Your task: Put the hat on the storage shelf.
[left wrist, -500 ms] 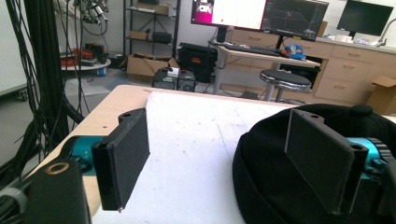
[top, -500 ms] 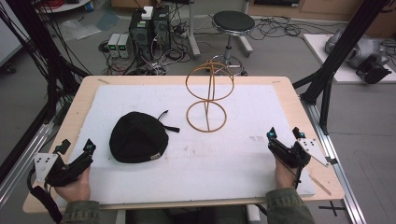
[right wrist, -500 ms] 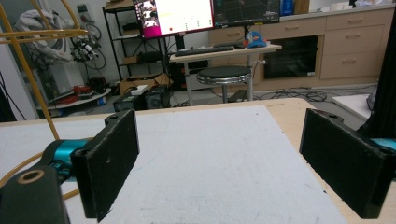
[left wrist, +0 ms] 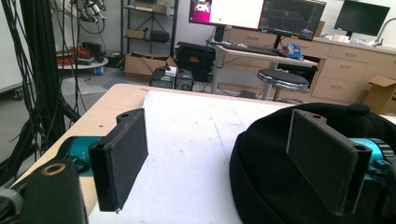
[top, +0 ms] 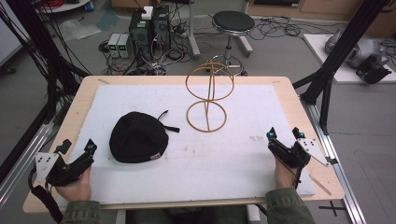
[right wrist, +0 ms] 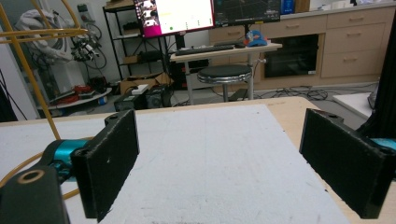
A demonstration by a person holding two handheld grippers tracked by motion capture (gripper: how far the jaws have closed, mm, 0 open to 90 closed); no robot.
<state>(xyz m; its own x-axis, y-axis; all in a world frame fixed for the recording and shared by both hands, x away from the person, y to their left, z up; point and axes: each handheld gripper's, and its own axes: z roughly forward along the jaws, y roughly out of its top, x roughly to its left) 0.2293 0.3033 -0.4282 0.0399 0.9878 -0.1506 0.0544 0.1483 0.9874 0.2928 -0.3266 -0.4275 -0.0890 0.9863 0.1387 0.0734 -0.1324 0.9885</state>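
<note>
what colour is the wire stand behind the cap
Yellow-orange wire stand, clearest in the high view.

A wooden tabletop (top: 285,93) covered by a white sheet (top: 243,154) is set on a grey floor (top: 289,51). Beyond it, a black round stool (top: 233,21), computer towers (top: 148,27) and tangled cables (top: 275,28) are seen. Lit monitors (left wrist: 257,14) and light wood cabinets (right wrist: 355,42) are lined along the far wall.

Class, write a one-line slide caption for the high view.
Black cap and wire hat stand on a white mat, open left gripper and right gripper at the near corners.
</note>
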